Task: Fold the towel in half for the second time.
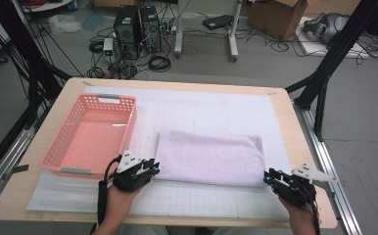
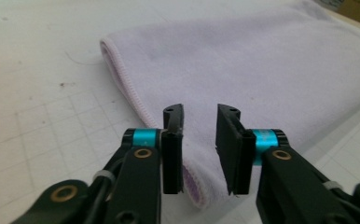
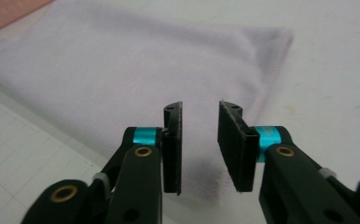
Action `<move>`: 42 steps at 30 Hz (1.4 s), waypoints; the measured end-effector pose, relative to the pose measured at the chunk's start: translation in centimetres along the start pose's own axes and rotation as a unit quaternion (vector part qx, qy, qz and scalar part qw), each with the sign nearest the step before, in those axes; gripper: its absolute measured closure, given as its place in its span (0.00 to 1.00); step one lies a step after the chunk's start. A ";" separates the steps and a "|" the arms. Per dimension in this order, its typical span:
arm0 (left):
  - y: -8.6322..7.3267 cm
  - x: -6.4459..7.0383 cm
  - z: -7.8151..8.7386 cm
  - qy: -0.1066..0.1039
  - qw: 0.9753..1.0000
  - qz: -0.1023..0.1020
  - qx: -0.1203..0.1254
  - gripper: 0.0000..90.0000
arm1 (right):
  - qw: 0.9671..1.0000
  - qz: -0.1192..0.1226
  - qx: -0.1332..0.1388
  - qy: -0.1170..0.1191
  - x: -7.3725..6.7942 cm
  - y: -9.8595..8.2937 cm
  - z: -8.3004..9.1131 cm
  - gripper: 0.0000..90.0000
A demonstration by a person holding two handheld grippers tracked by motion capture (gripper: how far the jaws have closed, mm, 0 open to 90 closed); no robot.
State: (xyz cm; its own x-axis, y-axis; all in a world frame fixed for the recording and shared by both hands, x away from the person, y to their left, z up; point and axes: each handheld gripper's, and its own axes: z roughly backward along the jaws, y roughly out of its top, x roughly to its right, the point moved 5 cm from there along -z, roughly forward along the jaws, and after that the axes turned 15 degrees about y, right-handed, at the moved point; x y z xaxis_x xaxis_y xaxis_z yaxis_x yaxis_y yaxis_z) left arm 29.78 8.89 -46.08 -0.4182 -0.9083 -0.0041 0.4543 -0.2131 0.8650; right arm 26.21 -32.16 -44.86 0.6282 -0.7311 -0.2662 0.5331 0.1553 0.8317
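A folded lavender towel (image 1: 210, 157) lies flat on the white gridded mat (image 1: 201, 200) near the middle of the bench (image 1: 295, 142), its long side running parallel to the bench's near edge, with a pink plastic basket (image 1: 59, 152) just beside it toward the left edge. The left gripper (image 1: 153, 169) sits at the towel's near left corner and the right gripper (image 1: 268, 178) at its near right corner, both low over the mat. In the left gripper view the fingers (image 2: 173, 140) stand apart with the towel's hemmed corner (image 2: 194, 193) lying between them, unclamped; in the right gripper view the fingers (image 3: 236, 140) are likewise apart, straddling the cloth's near corner without closing on it. The towel looks soft, light and limp: it will likely sag and drape as soon as it is lifted, and the stacked layers could slide apart if only the top one is caught. The stitched hem at each near corner looks like the firmest place to pinch, taking all layers at once. A two-corner hold should keep the fold line straight, whereas one corner alone would probably let the cloth swing and unfold.
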 end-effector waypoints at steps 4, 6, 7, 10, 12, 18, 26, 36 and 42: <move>-1.1 0.6 -1.3 0.002 0.999 -0.013 -0.036 0.82 | 0.999 -0.002 -0.033 -0.023 1.1 -0.5 -2.3 0.84; -1.1 0.6 -1.3 0.004 0.999 -0.014 -0.038 0.82 | 0.996 0.015 -0.069 -0.056 2.1 -1.2 -2.7 0.87; -1.2 0.6 -1.3 0.003 0.999 -0.013 -0.039 0.82 | 0.997 0.008 -0.054 -0.046 2.4 -1.3 -2.6 0.88; -1.3 0.6 -1.1 -0.001 0.999 -0.009 -0.036 0.82 | 0.996 0.000 -0.052 -0.073 3.1 -1.3 -1.7 0.83; -1.3 0.5 -1.0 -0.004 0.999 -0.007 -0.035 0.81 | 0.997 -0.010 -0.045 -0.069 3.4 -1.5 -1.2 0.82; -1.0 -0.2 -0.4 -0.014 1.000 0.017 0.000 0.66 | 0.999 0.001 -0.016 -0.049 3.2 -1.8 0.4 0.70; 0.2 -0.7 0.2 -0.051 0.995 0.049 0.063 0.33 | 0.998 -0.023 0.042 -0.034 3.7 -1.8 2.6 0.48; 0.8 0.3 0.2 -0.062 0.994 0.034 0.089 0.18 | 0.997 0.028 0.062 -0.035 2.4 -1.1 2.4 0.25; 0.9 0.5 -0.2 -0.064 0.994 0.033 0.083 0.19 | 0.998 0.031 0.045 -0.038 2.2 -1.5 2.2 0.23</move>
State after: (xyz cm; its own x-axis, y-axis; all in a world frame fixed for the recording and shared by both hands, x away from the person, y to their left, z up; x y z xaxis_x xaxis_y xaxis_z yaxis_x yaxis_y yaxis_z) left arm 30.09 8.18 -45.42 -0.4931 -0.8629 0.1103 0.3523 -0.0822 0.9323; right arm 25.56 -35.52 -45.62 0.6123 -0.7702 -0.1784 0.4390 0.1435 0.8870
